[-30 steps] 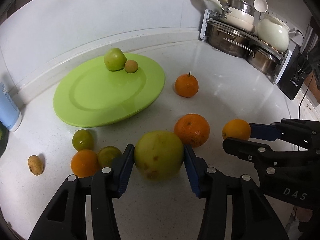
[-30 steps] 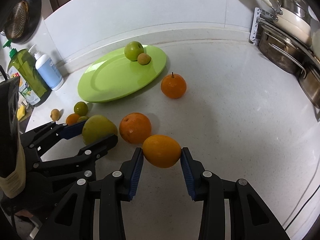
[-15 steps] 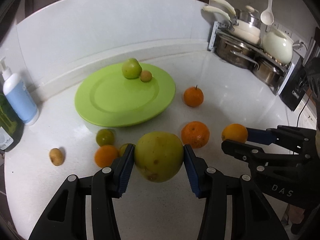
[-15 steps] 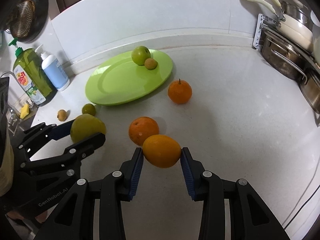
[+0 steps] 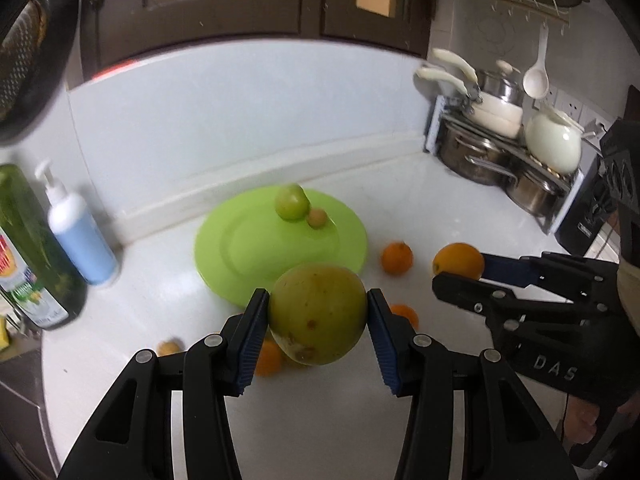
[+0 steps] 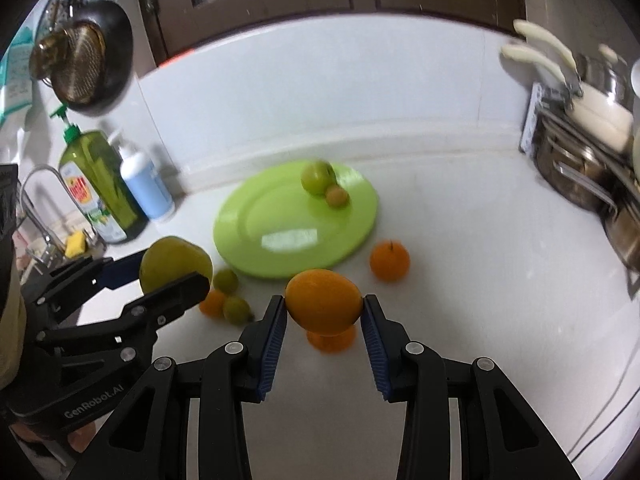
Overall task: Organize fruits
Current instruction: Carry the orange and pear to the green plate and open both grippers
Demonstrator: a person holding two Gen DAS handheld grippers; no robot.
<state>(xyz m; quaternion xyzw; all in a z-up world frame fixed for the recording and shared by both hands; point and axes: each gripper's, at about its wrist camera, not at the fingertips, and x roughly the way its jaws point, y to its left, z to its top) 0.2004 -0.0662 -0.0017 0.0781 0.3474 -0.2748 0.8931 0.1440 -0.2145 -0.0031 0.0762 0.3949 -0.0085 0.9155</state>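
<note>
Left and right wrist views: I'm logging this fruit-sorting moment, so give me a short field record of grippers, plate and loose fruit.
left gripper: shut on large green pear, held above the counter
right gripper: shut on orange, held above the counter
green plate: on white counter, holds green apple and a small brown fruit
loose on counter: stemmed tangerine; another orange below the right gripper; small green and orange fruits near the left gripper
soap bottles: by the wall, left of plate

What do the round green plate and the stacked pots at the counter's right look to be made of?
The round green plate: glossy, probably plastic or glazed ceramic, since it shows a bright window reflection. The stacked pots: polished metal, likely stainless steel, with mirror-like silver walls.
</note>
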